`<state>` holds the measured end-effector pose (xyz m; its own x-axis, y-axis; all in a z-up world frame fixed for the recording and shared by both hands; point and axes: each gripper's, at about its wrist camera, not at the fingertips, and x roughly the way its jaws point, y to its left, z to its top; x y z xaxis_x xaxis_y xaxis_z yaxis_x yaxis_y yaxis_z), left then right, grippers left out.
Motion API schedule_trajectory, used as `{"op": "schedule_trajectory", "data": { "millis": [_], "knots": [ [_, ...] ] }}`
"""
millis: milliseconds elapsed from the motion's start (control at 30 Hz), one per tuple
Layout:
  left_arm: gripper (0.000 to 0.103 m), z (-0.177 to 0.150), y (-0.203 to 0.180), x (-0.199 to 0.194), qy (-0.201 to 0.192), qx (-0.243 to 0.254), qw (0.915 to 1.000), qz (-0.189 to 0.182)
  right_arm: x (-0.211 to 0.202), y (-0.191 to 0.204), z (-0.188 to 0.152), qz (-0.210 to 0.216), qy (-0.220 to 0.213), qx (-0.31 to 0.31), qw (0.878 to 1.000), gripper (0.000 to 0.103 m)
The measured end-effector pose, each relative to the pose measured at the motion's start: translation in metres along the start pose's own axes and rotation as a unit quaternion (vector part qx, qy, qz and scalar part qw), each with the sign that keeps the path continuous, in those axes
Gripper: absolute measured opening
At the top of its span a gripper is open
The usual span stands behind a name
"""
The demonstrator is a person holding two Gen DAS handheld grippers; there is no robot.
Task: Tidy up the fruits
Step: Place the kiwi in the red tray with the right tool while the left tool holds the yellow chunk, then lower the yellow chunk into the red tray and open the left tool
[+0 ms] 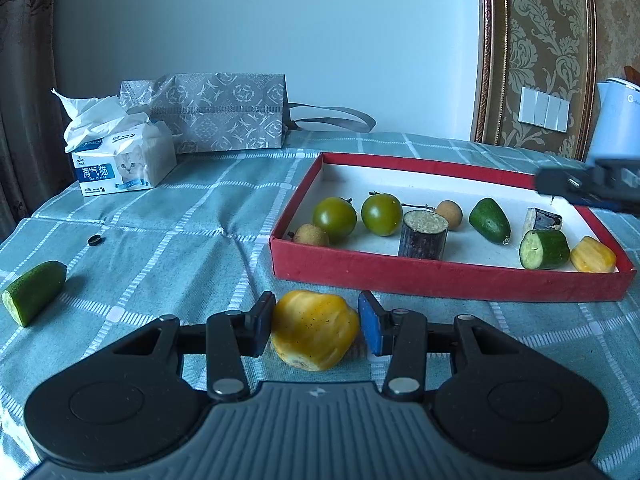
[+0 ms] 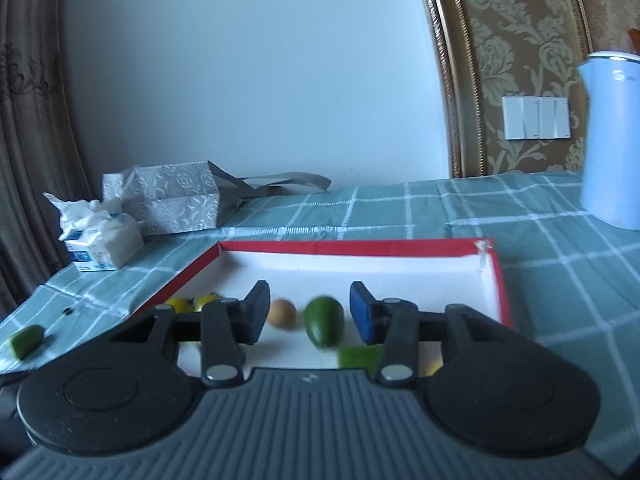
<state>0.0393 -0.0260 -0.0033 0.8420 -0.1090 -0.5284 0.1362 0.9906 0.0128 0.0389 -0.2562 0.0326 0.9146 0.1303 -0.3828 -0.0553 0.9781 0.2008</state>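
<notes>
A red tray (image 1: 440,276) with a white floor holds two green tomatoes (image 1: 334,216), two brown longans (image 1: 449,214), cucumber pieces (image 1: 544,249), sugarcane pieces (image 1: 423,234) and a yellow fruit piece (image 1: 593,255). My left gripper (image 1: 316,320) is open around another yellow fruit piece (image 1: 315,330) on the cloth in front of the tray; the pads are close to it, with a small gap. A cut cucumber piece (image 1: 34,292) lies on the cloth at far left. My right gripper (image 2: 310,314) is open and empty above the tray (image 2: 502,280), over a green cucumber end (image 2: 324,326).
A tissue pack (image 1: 124,160) and a grey patterned bag (image 1: 216,112) stand at the back left of the checked tablecloth. A small black ring (image 1: 95,240) lies on the cloth. A pale blue kettle (image 2: 612,140) stands at the back right.
</notes>
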Motion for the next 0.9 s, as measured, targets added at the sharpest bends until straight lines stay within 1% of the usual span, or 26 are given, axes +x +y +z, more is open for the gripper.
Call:
{"op": "schedule_trajectory", "data": {
  "millis": [167,200,233,267,333,433,567,633,767,900],
  "knots": [
    [0.044,-0.001,-0.001,-0.001,-0.003,0.001,1.0,0.003,-0.039,-0.015,-0.03,0.008,0.005,0.011,1.0,0.042],
    [0.044,-0.001,-0.001,-0.002,-0.004,0.002,1.0,0.003,-0.045,-0.018,-0.036,0.011,0.006,0.016,1.0,0.044],
    [0.044,-0.001,-0.001,-0.001,-0.004,0.003,1.0,0.003,-0.049,-0.02,-0.041,0.013,0.009,0.022,1.0,0.05],
    [0.044,-0.001,-0.002,-0.001,-0.004,0.004,1.0,0.003,-0.053,-0.022,-0.046,0.015,0.01,0.028,0.999,0.054],
    [0.044,-0.001,-0.002,-0.002,-0.005,0.007,1.0,0.004,-0.059,-0.022,-0.052,0.016,0.006,0.025,1.0,0.055],
    [0.044,0.0,-0.004,-0.002,-0.005,0.01,0.9999,0.007,-0.062,-0.018,-0.056,0.021,-0.003,0.009,1.0,0.055],
    [0.044,0.0,-0.008,-0.003,-0.008,0.02,0.9996,0.015,-0.061,-0.018,-0.057,0.032,0.001,0.011,0.999,0.056],
    [0.044,0.001,-0.01,-0.003,-0.009,0.025,0.9995,0.018,-0.061,-0.02,-0.057,0.034,0.002,0.018,0.999,0.062],
    [0.044,0.003,-0.016,-0.004,-0.009,0.032,0.9991,0.025,-0.06,-0.021,-0.057,0.038,0.004,0.021,0.999,0.063],
    [0.044,0.006,-0.026,-0.006,-0.01,0.041,0.9989,0.022,-0.059,-0.018,-0.057,0.04,0.005,0.011,0.999,0.063]
  ]
}}
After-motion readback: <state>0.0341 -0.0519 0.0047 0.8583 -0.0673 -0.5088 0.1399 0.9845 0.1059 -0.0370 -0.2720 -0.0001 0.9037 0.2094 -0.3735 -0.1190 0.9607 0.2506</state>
